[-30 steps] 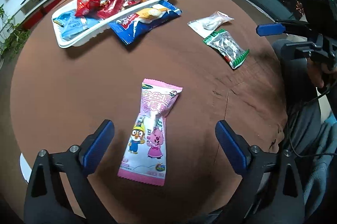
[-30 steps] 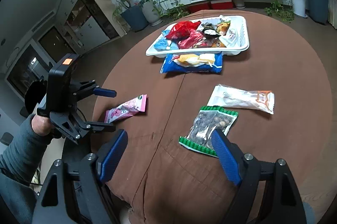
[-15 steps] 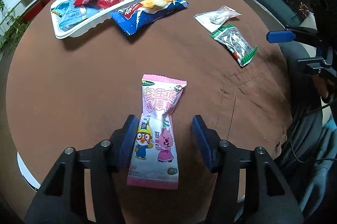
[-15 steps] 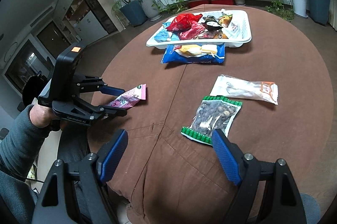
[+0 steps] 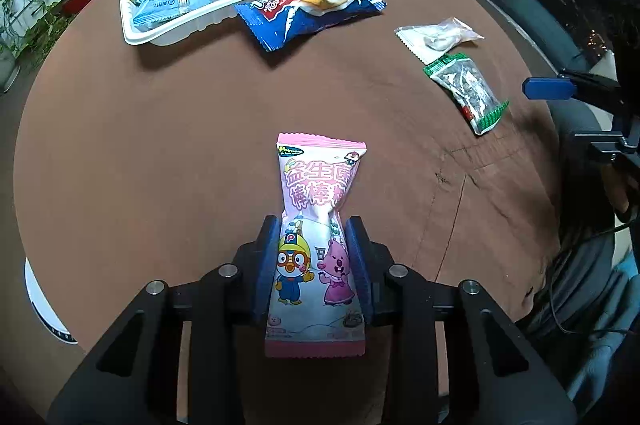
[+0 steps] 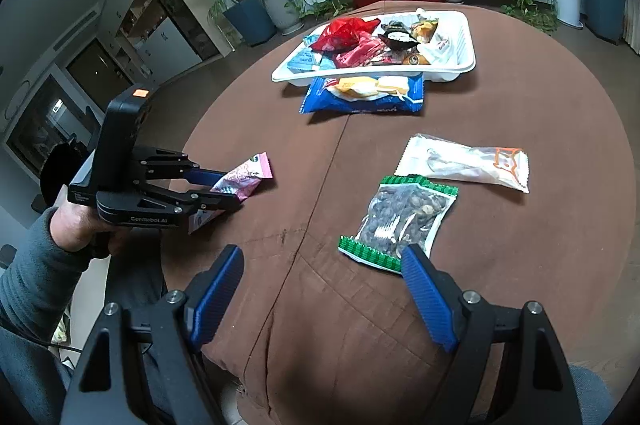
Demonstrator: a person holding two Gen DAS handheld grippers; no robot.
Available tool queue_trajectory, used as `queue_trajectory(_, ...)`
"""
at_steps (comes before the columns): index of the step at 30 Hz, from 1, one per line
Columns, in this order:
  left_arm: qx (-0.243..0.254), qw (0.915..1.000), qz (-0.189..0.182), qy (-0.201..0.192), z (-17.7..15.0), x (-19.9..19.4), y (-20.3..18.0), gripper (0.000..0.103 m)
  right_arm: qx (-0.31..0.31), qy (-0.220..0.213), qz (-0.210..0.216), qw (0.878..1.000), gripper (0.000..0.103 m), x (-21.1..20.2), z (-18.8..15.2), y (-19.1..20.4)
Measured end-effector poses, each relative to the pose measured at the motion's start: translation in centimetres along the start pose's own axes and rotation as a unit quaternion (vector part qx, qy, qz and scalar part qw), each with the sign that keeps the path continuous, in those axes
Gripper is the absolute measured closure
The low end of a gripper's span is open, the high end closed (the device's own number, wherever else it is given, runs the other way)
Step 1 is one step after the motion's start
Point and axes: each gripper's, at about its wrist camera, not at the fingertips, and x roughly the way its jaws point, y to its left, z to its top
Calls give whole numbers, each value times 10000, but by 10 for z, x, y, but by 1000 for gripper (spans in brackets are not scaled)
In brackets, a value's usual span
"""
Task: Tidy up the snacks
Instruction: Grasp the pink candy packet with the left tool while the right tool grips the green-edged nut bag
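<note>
Now the left hand-held gripper (image 5: 314, 257) pinches the pink snack packet (image 5: 318, 225); right hand-held gripper (image 6: 320, 289) spread.

Pink packet (image 5: 316, 245): pink with white middle, cartoon penguin and beaver print, pink lettering
Tray (image 6: 452, 67): white
Packets in tray: red (image 6: 344, 31), light blue (image 6: 306, 59), black (image 6: 398, 39)
Large packet (image 6: 362, 97) beside tray: blue with yellow and white picture
Clear bag (image 6: 400, 221): green zigzag ends, dark contents
White packet (image 6: 464, 163): orange mark
Tablecloth (image 6: 540, 245): brown
Gripper pads (image 6: 216, 299): blue, ribbed, on black frames
</note>
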Motion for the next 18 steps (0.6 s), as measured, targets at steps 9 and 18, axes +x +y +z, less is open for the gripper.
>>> queue_trajectory(9,-75,9996,235,120,0,0,-9,71,-782,511,-228,9954,19,13,14,-2)
queue_trajectory(18,-448,9988,33,-200,-12,-6,-5,80,459,942,-607,9926,19,41,27,-32)
